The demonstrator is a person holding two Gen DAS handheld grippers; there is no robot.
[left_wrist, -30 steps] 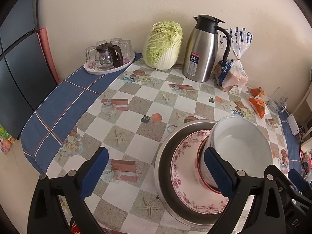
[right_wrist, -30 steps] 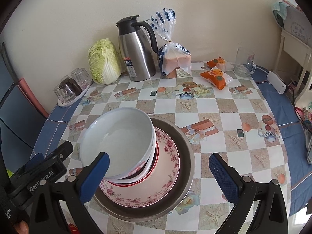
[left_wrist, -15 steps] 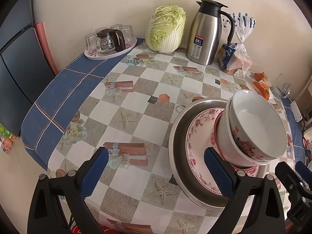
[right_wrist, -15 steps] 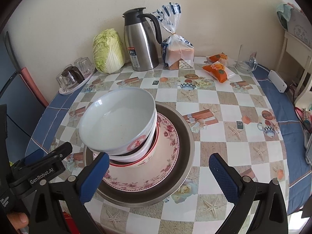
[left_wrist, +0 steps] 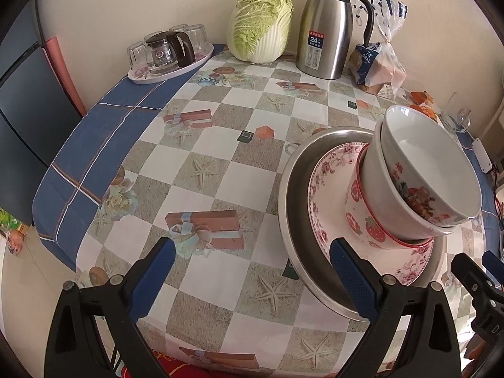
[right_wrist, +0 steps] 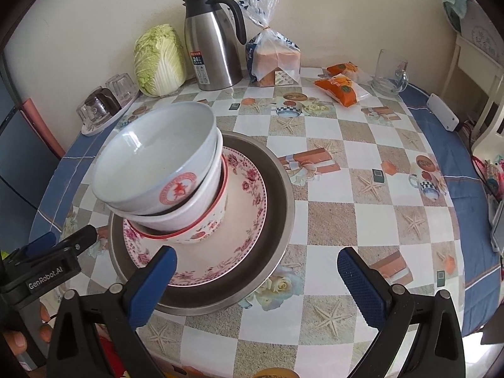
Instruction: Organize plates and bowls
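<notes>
- On the checked surface (right_wrist: 371, 220), near its front edge, sits the whole stack: steel basin (right_wrist: 277, 182) at the bottom, floral plate (right_wrist: 249, 195) inside it, then three nested bowls.
- Bowl order, bottom up: strawberry bowl (left_wrist: 365, 220) with red rim, a plain white bowl (right_wrist: 195, 208), top bowl (right_wrist: 151, 170) with a red crest on one side.
- Top two bowls sit tilted, leaning toward my left side, not seated flat in the one below. Looks unstable to me.
- My read on the step: stacking is essentially done; what's left is squaring up the bowls or lifting the stack off.
- Left claw (left_wrist: 249, 283): jaws spread wide, nothing between them. Right-hand pad overlaps the basin rim in view; I can't tell whether it touches.
- Right claw (right_wrist: 255, 283): also released, empty, jaws wide. Left pad hangs over the plate's near edge; contact unclear.
- Both claws are low, at the near side of the stack, pointing across the surface toward the wall. Left claw's body shows at the left edge of the right wrist view, just beside the basin.
- Next move, as I judge it: nudge the top bowl level before anything else. A grab at the basin rim with the bowls leaning risks sliding them off.
- Thermos (right_wrist: 214, 44), cabbage (right_wrist: 160, 60) and bread bag (right_wrist: 274, 53) stand well apart at the back, out of the way.
</notes>
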